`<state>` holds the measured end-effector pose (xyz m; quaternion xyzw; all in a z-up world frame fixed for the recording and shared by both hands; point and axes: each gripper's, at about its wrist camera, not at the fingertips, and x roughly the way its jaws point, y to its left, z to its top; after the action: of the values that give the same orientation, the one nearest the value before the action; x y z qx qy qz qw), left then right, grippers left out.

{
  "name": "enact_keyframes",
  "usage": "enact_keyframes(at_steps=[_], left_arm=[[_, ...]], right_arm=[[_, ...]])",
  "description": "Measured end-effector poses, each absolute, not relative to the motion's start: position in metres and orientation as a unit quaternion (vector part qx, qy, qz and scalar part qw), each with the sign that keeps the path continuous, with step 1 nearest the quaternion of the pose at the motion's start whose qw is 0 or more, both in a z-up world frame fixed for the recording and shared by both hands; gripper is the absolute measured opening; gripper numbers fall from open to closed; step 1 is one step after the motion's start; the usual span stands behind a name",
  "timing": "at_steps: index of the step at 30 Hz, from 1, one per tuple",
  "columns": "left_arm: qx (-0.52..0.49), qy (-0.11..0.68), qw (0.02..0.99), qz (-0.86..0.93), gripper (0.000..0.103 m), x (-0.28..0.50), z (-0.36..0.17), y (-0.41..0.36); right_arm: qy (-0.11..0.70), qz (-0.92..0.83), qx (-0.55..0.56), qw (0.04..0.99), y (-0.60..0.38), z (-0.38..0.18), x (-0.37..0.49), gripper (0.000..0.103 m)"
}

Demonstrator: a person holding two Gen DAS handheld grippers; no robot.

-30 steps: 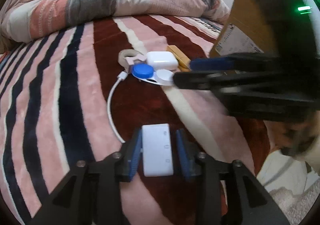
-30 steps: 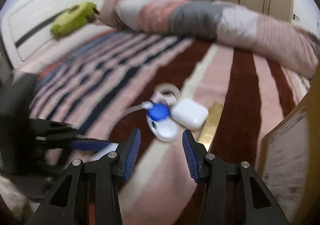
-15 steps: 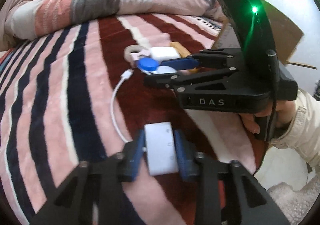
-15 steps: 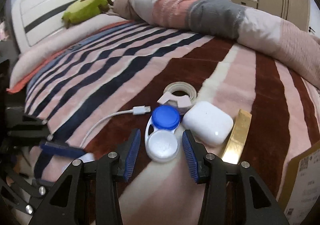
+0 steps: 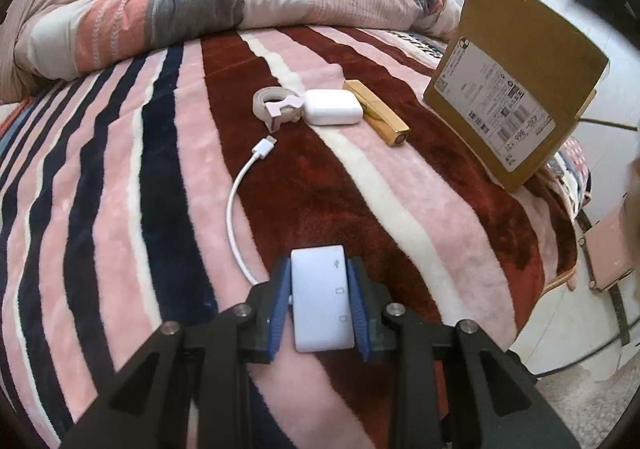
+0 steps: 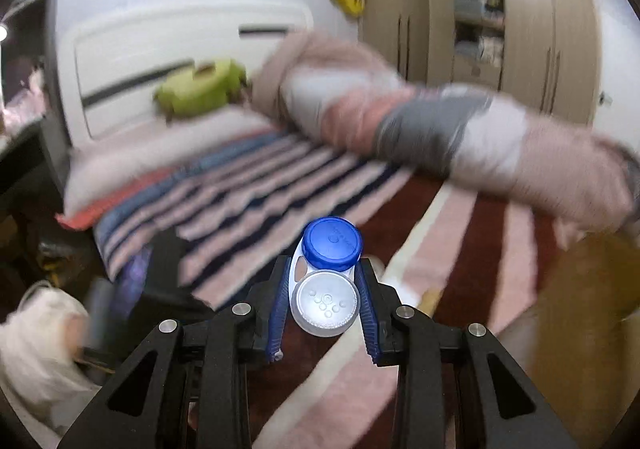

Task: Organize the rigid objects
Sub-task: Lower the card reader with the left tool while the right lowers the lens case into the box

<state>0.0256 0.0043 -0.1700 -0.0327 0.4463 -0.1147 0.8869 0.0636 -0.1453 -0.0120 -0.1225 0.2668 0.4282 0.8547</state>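
My left gripper point(image 5: 322, 309) is shut on a white USB adapter point(image 5: 322, 305) whose white cable point(image 5: 240, 193) trails across the striped blanket. Beyond it lie a tape roll point(image 5: 276, 107), a white earbud case point(image 5: 333, 112) and a gold bar-shaped object point(image 5: 378, 113). My right gripper point(image 6: 324, 309) is shut on a contact lens case point(image 6: 326, 277) with one blue cap and one white cap, lifted above the bed. The right wrist view is motion-blurred.
An open cardboard box point(image 5: 516, 89) stands on the bed's right edge. A rolled duvet point(image 5: 200, 13) lies across the far side. A green plush toy point(image 6: 200, 89) sits by the headboard. The floor drops off to the right of the bed.
My right gripper closed on the contact lens case and lifted it off the blanket, leaving the left wrist view. My left gripper still holds the adapter.
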Motion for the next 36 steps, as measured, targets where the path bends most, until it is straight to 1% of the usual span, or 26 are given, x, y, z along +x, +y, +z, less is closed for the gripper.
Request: enact_keyframes(at_steps=[2,5,9,13,15,19,22,24,27,31,35,36], left_arm=[[-0.029,0.446,0.888,-0.111,0.026,0.026,-0.172,0.003],[-0.031,0.445,0.889,-0.105,0.025,0.027,-0.170,0.002],[-0.029,0.426,0.899,-0.101,0.024,0.026,-0.149,0.001],[-0.035,0.384,0.915,-0.120,0.024,0.027,-0.095,-0.002],[-0.014,0.355,0.925,-0.131,0.024,0.030,-0.060,-0.013],[0.017,0.292,0.938,-0.184,0.024,0.039,0.018,-0.051],[0.046,0.267,0.934,-0.233,0.024,0.053,0.058,-0.092],[0.059,0.265,0.926,-0.262,0.024,0.064,0.073,-0.120],[0.074,0.296,0.905,-0.296,0.024,0.091,0.078,-0.164],[0.086,0.363,0.873,-0.314,0.024,0.124,0.050,-0.206],[0.091,0.407,0.851,-0.319,0.025,0.136,0.020,-0.221],[0.091,0.410,0.850,-0.317,0.029,0.138,0.016,-0.225]], right_arm=[[0.250,0.408,-0.122,0.870,-0.167,0.019,0.058,0.028],[0.248,0.363,-0.124,0.890,-0.201,0.047,0.065,0.028],[0.248,0.299,-0.143,0.910,-0.242,0.056,0.075,0.028],[0.269,0.265,-0.134,0.916,-0.277,0.048,0.087,0.028],[0.276,0.260,-0.128,0.916,-0.289,0.042,0.087,0.028],[0.282,0.266,-0.119,0.914,-0.309,0.034,0.087,0.028],[0.282,0.271,-0.111,0.914,-0.322,0.029,0.083,0.028],[0.286,0.269,-0.108,0.913,-0.328,0.026,0.083,0.028],[0.294,0.262,-0.104,0.913,-0.339,0.020,0.088,0.028],[0.302,0.256,-0.101,0.913,-0.352,0.013,0.092,0.028],[0.308,0.257,-0.096,0.911,-0.362,0.007,0.095,0.028],[0.308,0.258,-0.095,0.911,-0.364,0.007,0.096,0.028]])
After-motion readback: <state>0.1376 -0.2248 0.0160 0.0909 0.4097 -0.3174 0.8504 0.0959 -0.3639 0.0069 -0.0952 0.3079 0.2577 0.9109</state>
